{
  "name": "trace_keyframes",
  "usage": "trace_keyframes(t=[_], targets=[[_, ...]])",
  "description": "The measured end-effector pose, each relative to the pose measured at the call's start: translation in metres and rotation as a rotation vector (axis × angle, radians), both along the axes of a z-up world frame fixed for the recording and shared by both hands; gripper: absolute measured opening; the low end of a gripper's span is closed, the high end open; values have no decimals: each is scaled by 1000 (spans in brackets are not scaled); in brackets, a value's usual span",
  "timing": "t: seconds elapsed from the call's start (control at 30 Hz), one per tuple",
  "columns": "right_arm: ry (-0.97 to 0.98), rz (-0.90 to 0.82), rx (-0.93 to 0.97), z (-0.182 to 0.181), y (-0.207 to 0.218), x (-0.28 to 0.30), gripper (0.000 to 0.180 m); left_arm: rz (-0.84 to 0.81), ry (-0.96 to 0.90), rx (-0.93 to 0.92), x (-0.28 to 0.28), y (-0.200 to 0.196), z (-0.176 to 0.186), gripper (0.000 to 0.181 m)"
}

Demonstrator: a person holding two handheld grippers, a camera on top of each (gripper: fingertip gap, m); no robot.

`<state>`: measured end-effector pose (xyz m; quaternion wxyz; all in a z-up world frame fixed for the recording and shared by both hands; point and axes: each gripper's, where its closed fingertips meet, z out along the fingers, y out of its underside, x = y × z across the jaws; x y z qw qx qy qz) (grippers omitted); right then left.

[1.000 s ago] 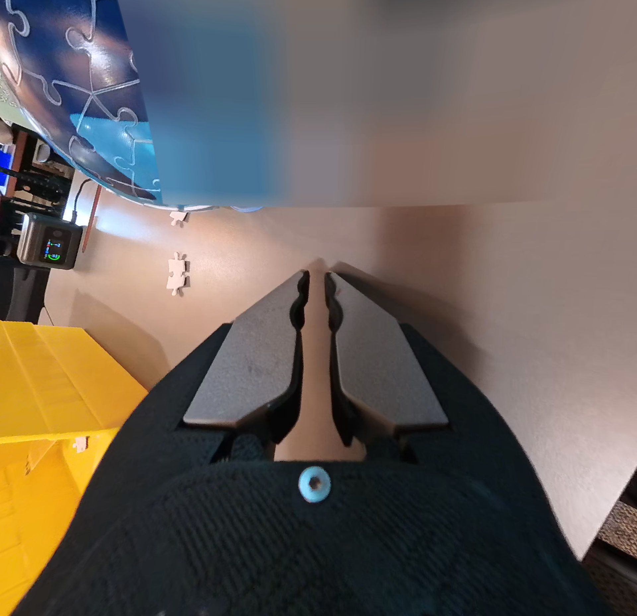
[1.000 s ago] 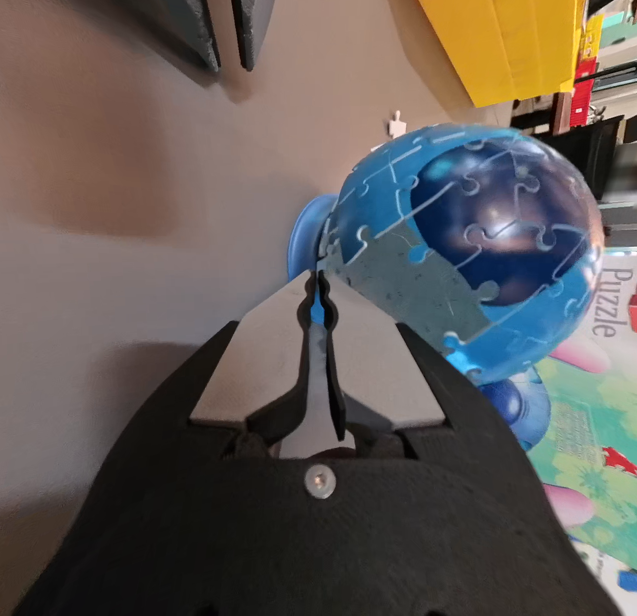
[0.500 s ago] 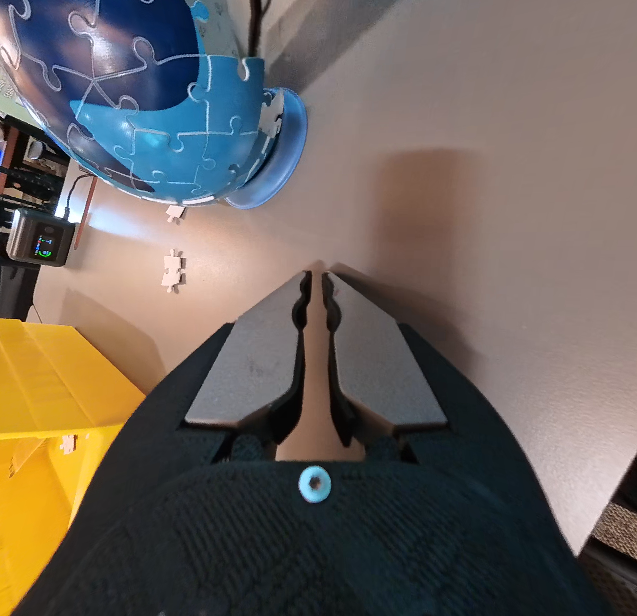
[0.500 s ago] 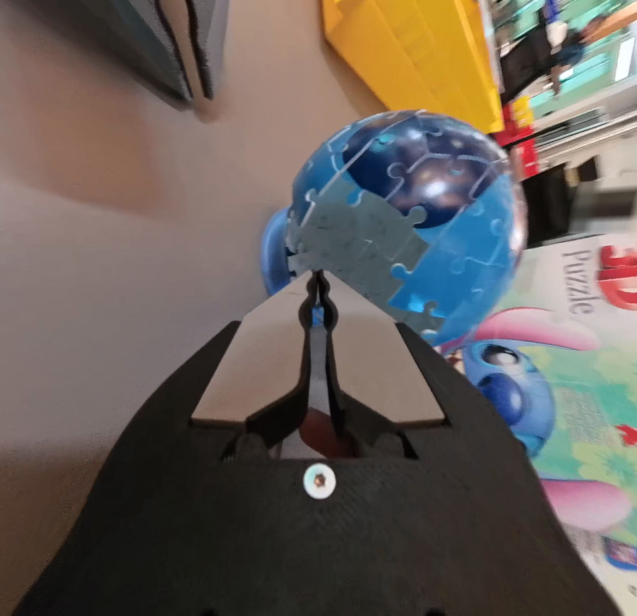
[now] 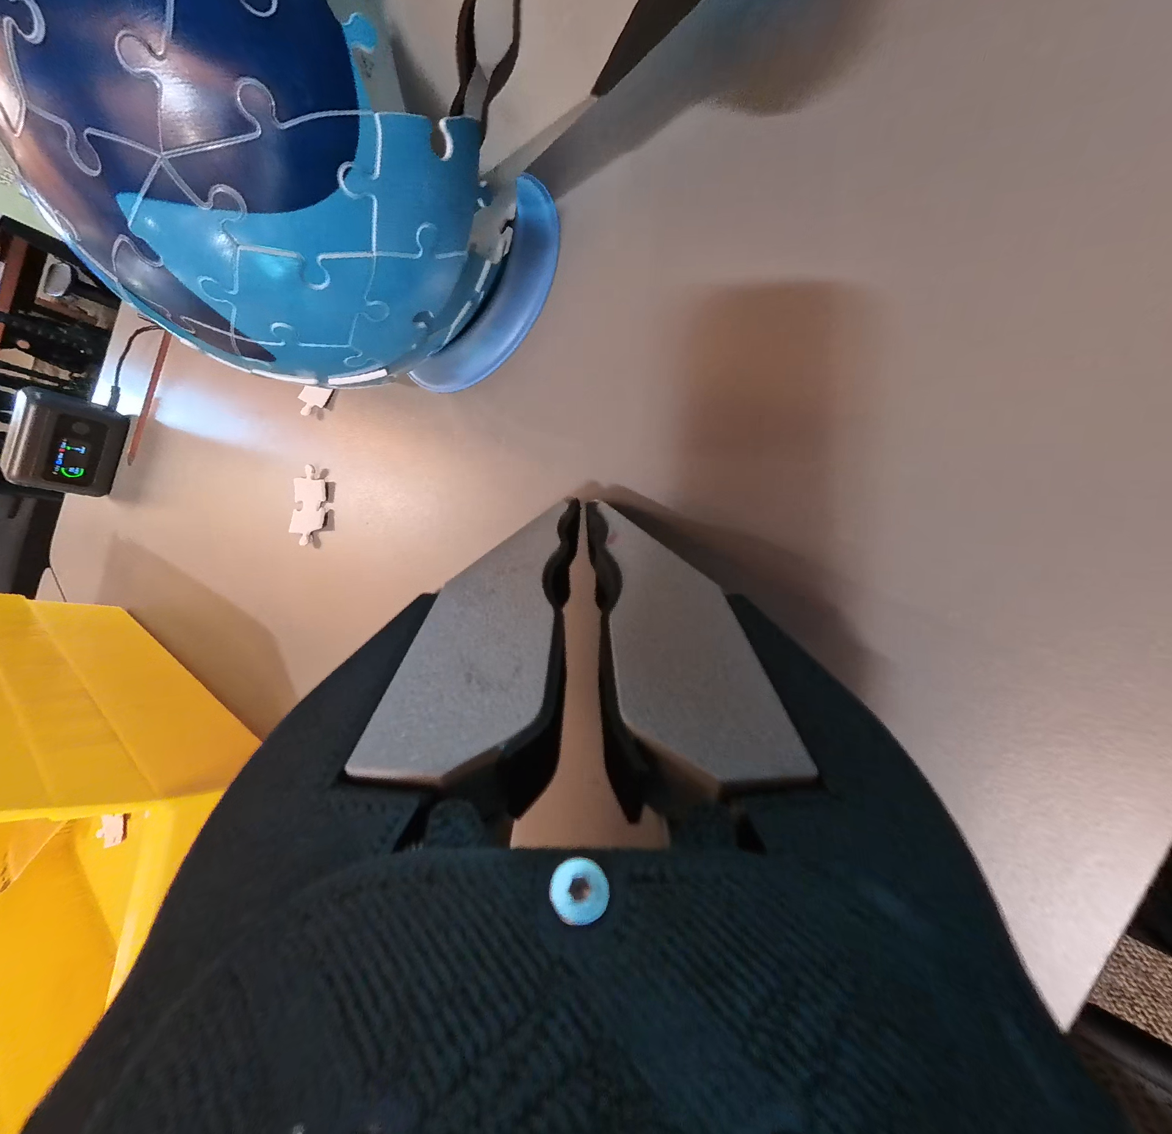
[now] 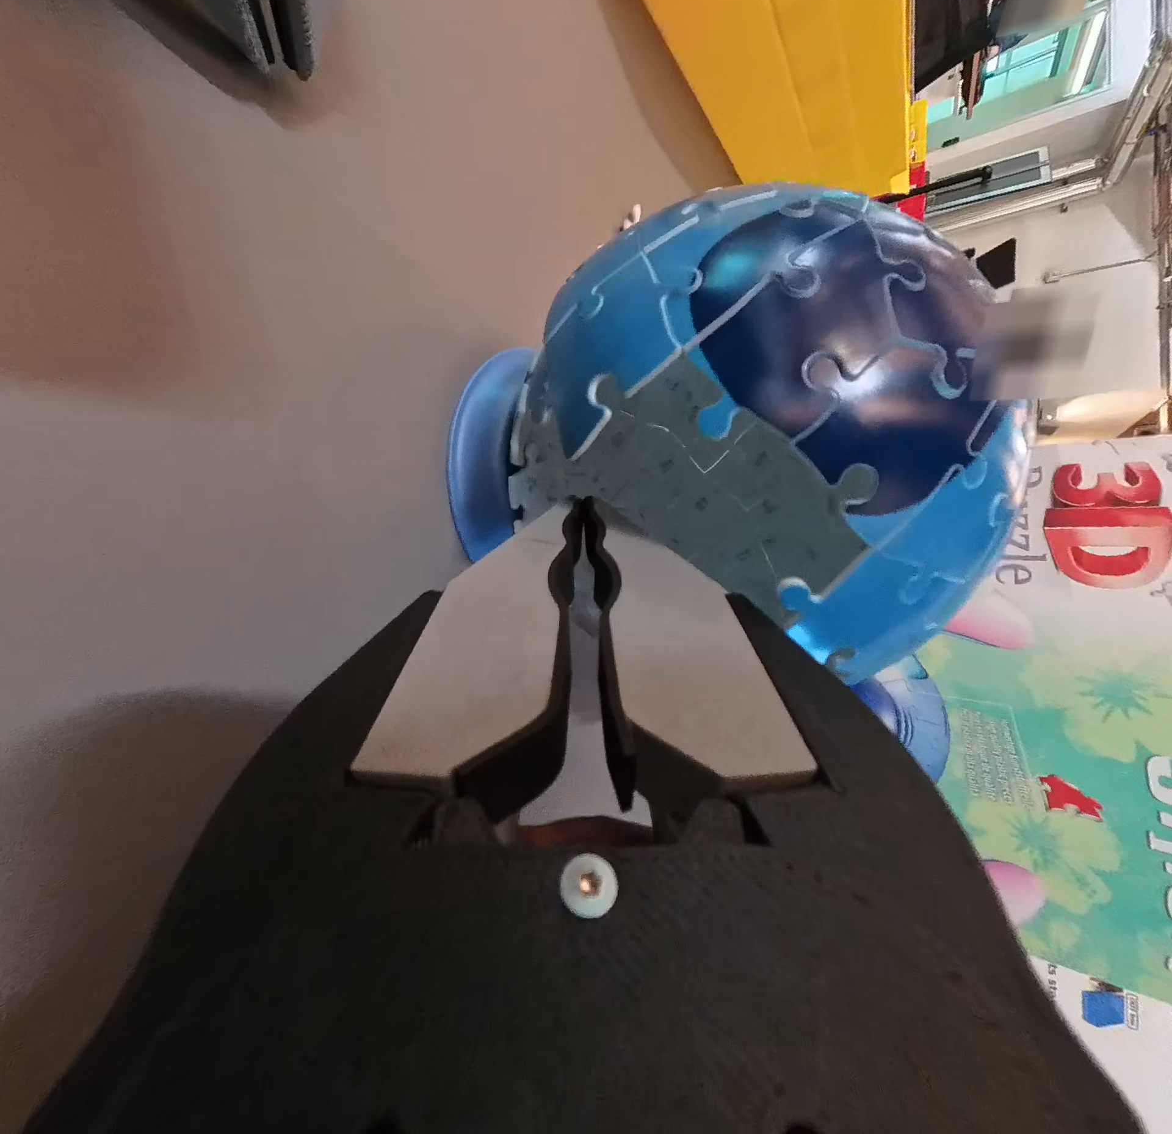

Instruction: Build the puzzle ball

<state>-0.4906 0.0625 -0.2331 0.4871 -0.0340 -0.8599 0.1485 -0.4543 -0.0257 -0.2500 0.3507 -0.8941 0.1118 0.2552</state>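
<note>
In the left wrist view the left gripper (image 5: 582, 506) is nearly clenched with nothing between its fingers, over the table (image 5: 888, 405), while the puzzle ball (image 5: 253, 202) sits on its blue stand (image 5: 507, 317) at eleven o'clock, a loose white piece (image 5: 309, 504) at nine. In the right wrist view the right gripper (image 6: 582, 506) is clenched with its tips at the ball's grey edge, seemingly pinching a piece there, and the printed box (image 6: 1046, 754) lies at three o'clock.

Likely lab or workshop: plain beige table (image 5: 888, 405), yellow bin (image 5: 76, 723), power bank (image 5: 60, 453), equipment racks (image 5: 38, 317).
</note>
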Motion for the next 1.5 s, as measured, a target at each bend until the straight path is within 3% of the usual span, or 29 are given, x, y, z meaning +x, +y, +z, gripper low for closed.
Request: trace_keyframes(t=[0.63,1.5], targets=[[-55,-120,219,-11,7,-1,0,1,-18,11,0,2,-1,0],[-40,-102,178,-7,-1,-2,0,4,-24,16,1,1,-1,0]])
